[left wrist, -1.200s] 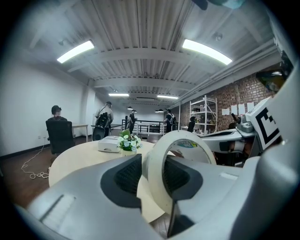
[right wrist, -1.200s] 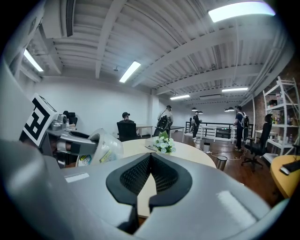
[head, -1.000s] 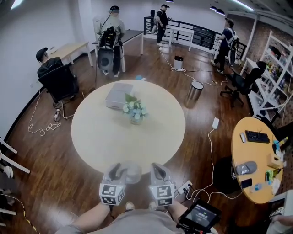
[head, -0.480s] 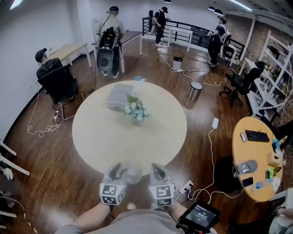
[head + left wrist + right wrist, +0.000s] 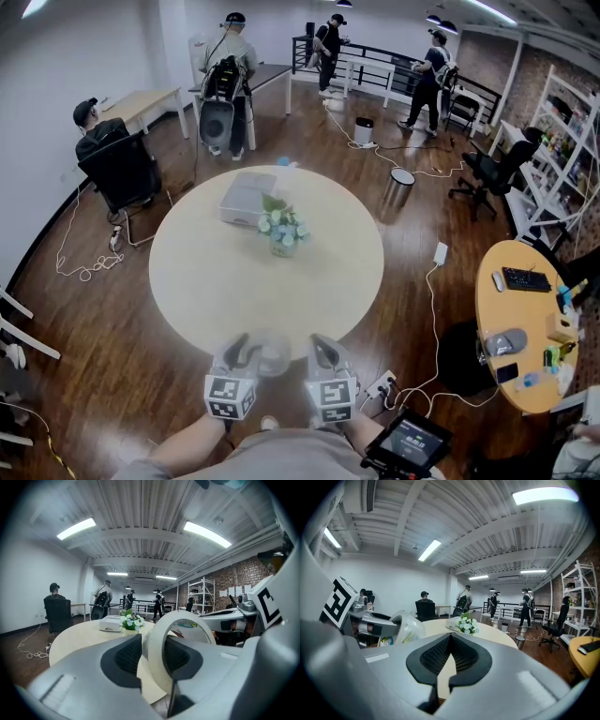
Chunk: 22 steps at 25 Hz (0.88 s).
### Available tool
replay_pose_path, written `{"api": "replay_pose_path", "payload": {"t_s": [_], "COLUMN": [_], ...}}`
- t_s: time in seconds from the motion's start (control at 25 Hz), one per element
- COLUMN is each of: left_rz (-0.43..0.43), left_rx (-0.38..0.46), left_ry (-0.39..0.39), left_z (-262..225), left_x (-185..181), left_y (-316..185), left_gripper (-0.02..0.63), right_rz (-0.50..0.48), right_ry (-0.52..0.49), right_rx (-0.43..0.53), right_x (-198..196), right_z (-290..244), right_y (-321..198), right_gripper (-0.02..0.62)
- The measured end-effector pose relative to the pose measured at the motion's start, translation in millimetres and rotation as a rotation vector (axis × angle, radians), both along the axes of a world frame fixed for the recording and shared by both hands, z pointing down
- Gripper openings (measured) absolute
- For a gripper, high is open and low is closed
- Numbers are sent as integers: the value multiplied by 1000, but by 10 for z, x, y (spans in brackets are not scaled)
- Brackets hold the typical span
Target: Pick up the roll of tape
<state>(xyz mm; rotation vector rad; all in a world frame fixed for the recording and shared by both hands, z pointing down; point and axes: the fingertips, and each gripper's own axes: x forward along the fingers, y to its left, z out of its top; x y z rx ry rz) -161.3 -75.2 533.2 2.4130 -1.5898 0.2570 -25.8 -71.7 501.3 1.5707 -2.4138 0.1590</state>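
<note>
Left tongs and right tongs: pale grey moulded shells, rounded, lined with black ribbed pads. At 6 o'clock of each shell in the head view, a marker cube printed with black-and-white squares. Wearer's shirt: grey.

One person crossed the far end of the room.
In the head view, the person with a backpack walked leftward along the black railing, leaving the spot by the brick wall and ending in mid-stride, closer to the small white bin on the floor.
</note>
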Motion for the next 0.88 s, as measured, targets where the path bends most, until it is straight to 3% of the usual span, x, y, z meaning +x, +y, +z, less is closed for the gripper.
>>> {"api": "replay_pose_path", "payload": {"t_s": [0.88], "left_rz": [8], "left_rx": [19], "left_ry": [3], "left_z": [-57], "left_x": [53], "left_y": [-4], "left_gripper": [121], "right_rz": [-8], "right_ry": [4], "right_rx": [4], "right_x": [26], "right_z": [-6], "right_y": [21], "right_gripper": [12]}}
